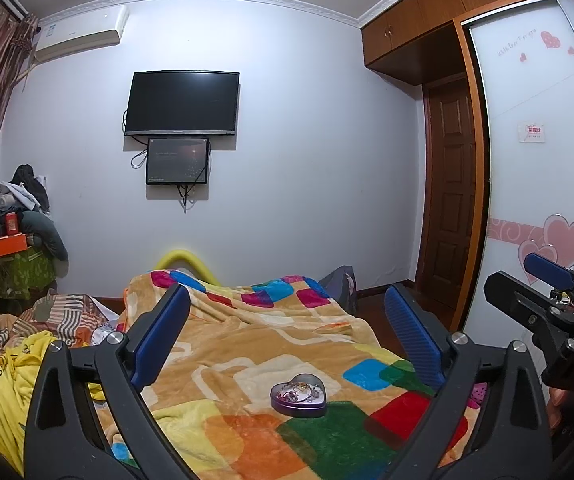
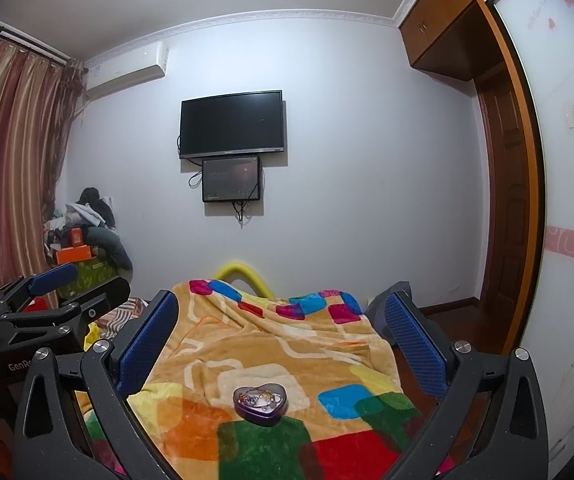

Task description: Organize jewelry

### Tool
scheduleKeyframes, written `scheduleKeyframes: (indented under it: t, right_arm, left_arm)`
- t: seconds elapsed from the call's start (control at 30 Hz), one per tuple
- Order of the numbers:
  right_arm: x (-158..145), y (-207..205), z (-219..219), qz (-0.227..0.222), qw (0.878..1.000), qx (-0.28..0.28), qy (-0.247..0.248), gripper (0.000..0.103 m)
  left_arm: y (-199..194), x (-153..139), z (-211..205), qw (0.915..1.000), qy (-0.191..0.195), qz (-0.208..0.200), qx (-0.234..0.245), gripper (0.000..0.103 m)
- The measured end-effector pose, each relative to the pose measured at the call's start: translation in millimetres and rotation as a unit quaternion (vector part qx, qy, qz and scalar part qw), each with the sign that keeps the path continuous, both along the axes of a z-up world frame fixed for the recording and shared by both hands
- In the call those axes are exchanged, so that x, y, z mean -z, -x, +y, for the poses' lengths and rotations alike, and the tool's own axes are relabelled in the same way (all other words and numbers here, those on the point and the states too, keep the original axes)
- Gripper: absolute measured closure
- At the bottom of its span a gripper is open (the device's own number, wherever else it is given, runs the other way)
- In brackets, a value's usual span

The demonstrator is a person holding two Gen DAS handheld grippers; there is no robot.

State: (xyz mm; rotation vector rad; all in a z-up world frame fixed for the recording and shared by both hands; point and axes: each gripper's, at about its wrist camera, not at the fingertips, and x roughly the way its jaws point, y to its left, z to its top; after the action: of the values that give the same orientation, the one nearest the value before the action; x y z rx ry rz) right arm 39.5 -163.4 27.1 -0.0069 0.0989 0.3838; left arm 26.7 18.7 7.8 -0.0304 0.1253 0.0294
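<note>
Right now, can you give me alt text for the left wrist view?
A purple heart-shaped tin holding tangled jewelry sits open on a colourful patchwork blanket, centred ahead of the left gripper, whose blue-padded jaws stand wide open. The right gripper shows at the right edge; a dark television hangs on the far wall.

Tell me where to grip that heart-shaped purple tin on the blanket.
Probably across the heart tin by its low outer walls, coming down from above: it lies flat and open on the soft blanket, jewelry filling the inside. Both grippers are open.
</note>
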Motion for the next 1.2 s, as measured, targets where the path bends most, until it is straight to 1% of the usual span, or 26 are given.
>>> scheduleKeyframes:
  t: [0.13, 1.2]
  right_arm:
    - [0.2, -0.9, 0.6, 0.001, 1.0, 0.0, 0.0, 0.0]
    - [2.3, -2.8, -0.3, 0.014, 1.0, 0.002, -0.004, 0.0]
  left_arm:
    - [0.1, 0.2, -1.0, 1.0, 0.001, -0.001, -0.001, 0.002]
    - [-7.8, 2.1, -1.4, 0.9997, 0.014, 0.018, 0.012, 0.002]
